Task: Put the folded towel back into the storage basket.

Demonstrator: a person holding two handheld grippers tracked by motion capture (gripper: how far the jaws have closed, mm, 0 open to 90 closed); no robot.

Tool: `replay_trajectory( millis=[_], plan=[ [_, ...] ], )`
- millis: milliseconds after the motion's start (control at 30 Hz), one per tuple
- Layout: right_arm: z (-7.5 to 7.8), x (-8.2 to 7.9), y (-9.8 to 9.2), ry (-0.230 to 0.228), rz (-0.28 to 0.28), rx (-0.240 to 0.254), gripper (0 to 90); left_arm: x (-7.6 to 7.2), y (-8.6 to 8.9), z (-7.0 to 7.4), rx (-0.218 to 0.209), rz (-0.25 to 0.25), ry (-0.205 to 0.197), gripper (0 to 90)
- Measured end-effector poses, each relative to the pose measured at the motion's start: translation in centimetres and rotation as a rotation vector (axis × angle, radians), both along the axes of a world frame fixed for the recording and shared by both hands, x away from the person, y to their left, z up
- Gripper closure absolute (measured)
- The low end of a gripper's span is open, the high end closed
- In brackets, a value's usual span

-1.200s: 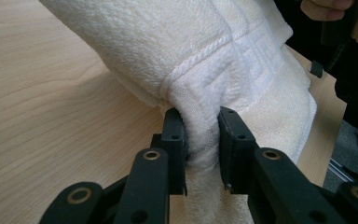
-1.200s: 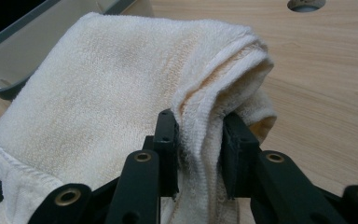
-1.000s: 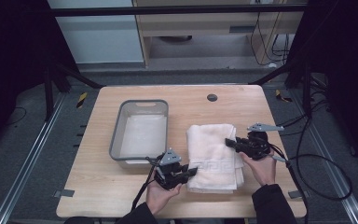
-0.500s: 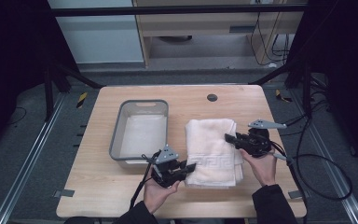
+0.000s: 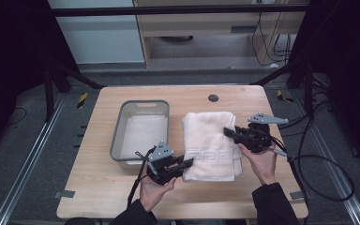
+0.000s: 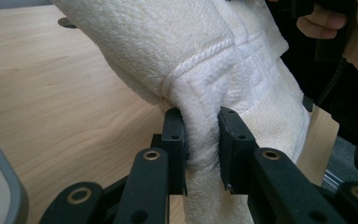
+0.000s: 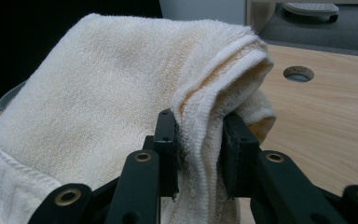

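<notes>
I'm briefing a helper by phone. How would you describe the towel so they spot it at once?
On the wooden table, look right of the grey tub. The towel is a cream folded cloth with a key-pattern band, pinched at opposite corners by both grippers; nothing else there is soft.

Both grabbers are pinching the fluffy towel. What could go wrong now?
The thick folded cream terry towel is pinched only at two edges, by the left gripper and the right gripper, so a fold might slip out of the fingers. Its middle could sag and unfold. The grey plastic basin sits right beside it, so a drooping part could catch its rim.
</notes>
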State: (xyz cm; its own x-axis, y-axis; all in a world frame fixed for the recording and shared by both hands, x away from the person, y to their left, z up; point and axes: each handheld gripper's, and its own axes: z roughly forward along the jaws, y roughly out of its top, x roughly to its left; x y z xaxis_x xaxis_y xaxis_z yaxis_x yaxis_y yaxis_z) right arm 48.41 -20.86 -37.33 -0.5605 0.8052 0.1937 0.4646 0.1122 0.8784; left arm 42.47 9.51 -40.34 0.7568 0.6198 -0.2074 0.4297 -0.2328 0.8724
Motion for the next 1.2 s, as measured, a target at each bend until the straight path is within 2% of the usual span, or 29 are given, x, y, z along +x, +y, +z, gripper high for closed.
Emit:
replay_trajectory(
  millis=[367, 933, 1200],
  plan=[
    [1.1, 0.3, 0.8, -0.025, -0.001, 0.022, 70.8, 0.3, 0.9, 1.1, -0.002, 0.011, -0.029, 73.7],
    [3.2, 0.8, 2.0, -0.072, -0.011, 0.015, 70.8, 0.8, 2.0, 2.8, -0.026, 0.035, -0.062, 73.7],
    [4.4, 0.9, 2.8, -0.096, -0.012, 0.01, 70.8, 0.8, 2.5, 3.7, -0.019, 0.046, -0.086, 73.7]
  ],
)
